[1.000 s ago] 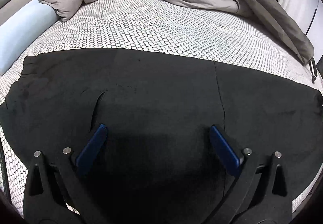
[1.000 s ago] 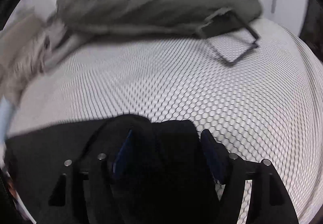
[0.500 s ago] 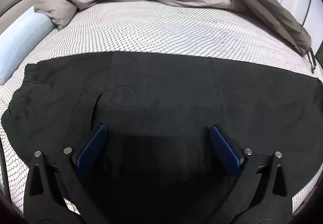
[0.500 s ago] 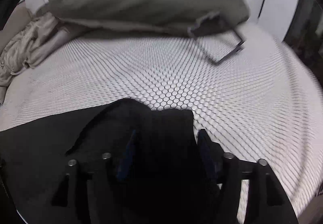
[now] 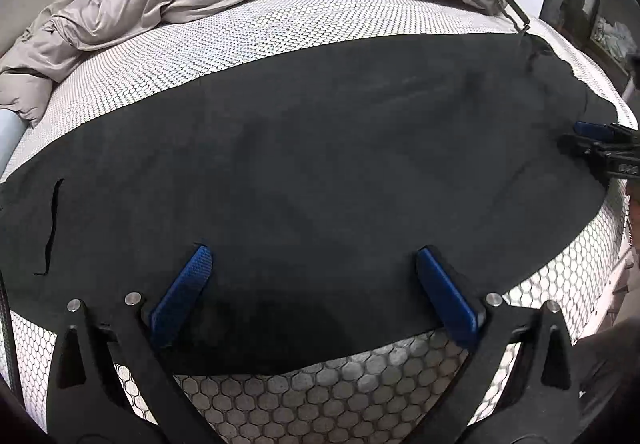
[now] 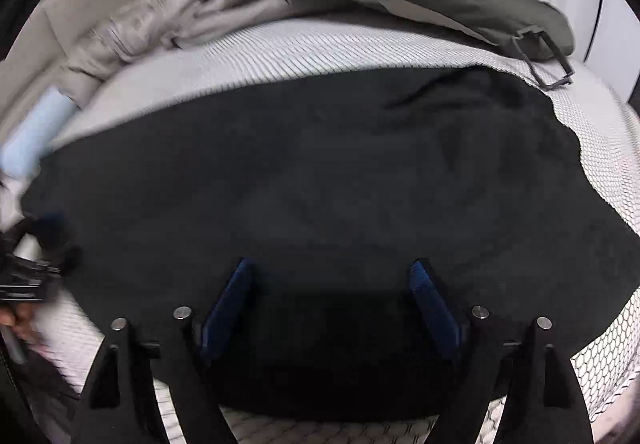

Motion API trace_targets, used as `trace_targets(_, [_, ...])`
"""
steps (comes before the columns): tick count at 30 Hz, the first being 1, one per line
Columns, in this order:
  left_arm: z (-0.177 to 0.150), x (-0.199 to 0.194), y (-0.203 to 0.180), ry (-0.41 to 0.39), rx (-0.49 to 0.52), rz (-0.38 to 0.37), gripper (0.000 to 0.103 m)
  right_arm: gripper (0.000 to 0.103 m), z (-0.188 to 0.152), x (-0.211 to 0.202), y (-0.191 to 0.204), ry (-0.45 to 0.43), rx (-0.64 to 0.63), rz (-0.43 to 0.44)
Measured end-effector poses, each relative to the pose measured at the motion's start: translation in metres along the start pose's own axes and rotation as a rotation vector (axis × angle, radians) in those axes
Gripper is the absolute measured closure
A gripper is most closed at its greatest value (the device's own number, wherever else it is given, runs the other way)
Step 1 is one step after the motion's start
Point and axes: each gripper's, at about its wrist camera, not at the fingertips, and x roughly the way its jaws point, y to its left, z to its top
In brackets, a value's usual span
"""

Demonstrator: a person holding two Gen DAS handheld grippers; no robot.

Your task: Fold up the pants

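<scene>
The right gripper (image 6: 332, 304) has pulled back from the far end of the pants (image 6: 320, 184): a second ago black cloth was bunched between its fingers (image 6: 228, 308), and its jaws have just been opening, so the cloth now lies flat below them, unpinched. The left gripper (image 5: 312, 292) has drawn back toward the near edge, where bare bed (image 5: 320, 396) now shows. The right gripper now appears at the left view's edge.
</scene>
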Motion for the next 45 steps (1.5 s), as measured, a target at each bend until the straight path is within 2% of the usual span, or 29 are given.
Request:
trace_targets(2, [-0.001,0.0,0.008,0.013,-0.016,-0.009,0.001,0.021,-0.002,0.001,-0.002,-0.019,-0.033,-0.031])
trace_targets(4, [-0.003,-0.002,0.014,0.018,-0.023,-0.005,0.001,0.02,-0.001,-0.002,-0.016,-0.022,-0.033,-0.134])
trace_targets(8, [-0.004,-0.002,0.018,0.017,-0.024,0.011,0.001,0.018,-0.004,-0.013,-0.063,-0.011,0.018,-0.305])
trace_targets(10, [-0.003,-0.002,0.02,0.021,-0.026,0.018,0.001,0.017,-0.007,-0.017,-0.095,-0.012,0.101,-0.331])
trace_targets(12, [-0.003,-0.005,0.018,0.025,-0.038,0.02,0.001,0.018,-0.012,-0.023,-0.122,-0.021,0.192,-0.285])
trace_targets(14, [0.0,-0.011,0.013,0.025,-0.062,0.016,0.002,0.019,-0.019,-0.031,-0.134,-0.033,0.222,-0.22])
trace_targets(16, [0.007,-0.02,0.003,-0.017,-0.088,-0.037,0.002,0.018,-0.018,-0.038,-0.138,-0.059,0.247,-0.176])
trace_targets(19, [0.02,-0.024,-0.029,-0.066,-0.097,-0.112,0.002,0.018,-0.031,-0.057,-0.16,-0.098,0.384,-0.001])
trace_targets(21, [0.027,-0.021,-0.061,-0.087,-0.049,-0.155,0.002,0.018,-0.035,-0.062,-0.176,-0.122,0.474,0.066])
trace_targets(23, [0.029,-0.013,-0.09,-0.083,0.014,-0.174,0.002,0.018,-0.04,-0.061,-0.189,-0.119,0.546,0.098])
trace_targets(25, [0.026,0.001,-0.118,-0.035,0.088,-0.157,0.002,0.019,-0.046,-0.059,-0.201,-0.104,0.585,0.068])
trace_targets(27, [0.021,0.009,-0.13,-0.011,0.128,-0.109,0.002,0.027,-0.059,-0.06,-0.214,-0.107,0.647,0.085])
trace_targets(32, [0.02,0.009,-0.129,-0.007,0.099,-0.14,0.001,0.027,-0.075,-0.046,-0.245,-0.23,0.864,0.384])
trace_targets(35, [0.019,0.011,-0.128,-0.021,0.106,-0.135,0.001,0.031,-0.072,-0.032,-0.255,-0.293,0.935,0.483])
trace_targets(38, [0.021,0.013,-0.122,-0.023,0.097,-0.145,0.001,0.043,-0.062,-0.019,-0.257,-0.349,0.951,0.478])
trace_targets(39, [0.02,0.012,-0.121,-0.024,0.092,-0.15,0.001,0.053,-0.058,-0.018,-0.255,-0.352,0.941,0.461])
trace_targets(40, [0.02,0.011,-0.12,-0.024,0.088,-0.155,0.001,0.06,-0.053,-0.016,-0.252,-0.351,0.919,0.422])
trace_targets(41, [0.02,0.009,-0.118,-0.025,0.081,-0.161,0.001,0.072,-0.05,-0.015,-0.252,-0.346,0.899,0.376])
trace_targets(43, [0.022,0.004,-0.107,-0.03,0.047,-0.168,0.002,0.079,-0.038,-0.025,-0.243,-0.347,0.843,0.271])
trace_targets(44, [0.023,0.001,-0.099,-0.033,0.023,-0.168,0.002,0.085,-0.031,-0.033,-0.236,-0.364,0.81,0.249])
trace_targets(45, [0.025,-0.001,-0.09,-0.036,-0.004,-0.168,0.002,0.086,-0.019,-0.041,-0.225,-0.378,0.772,0.238])
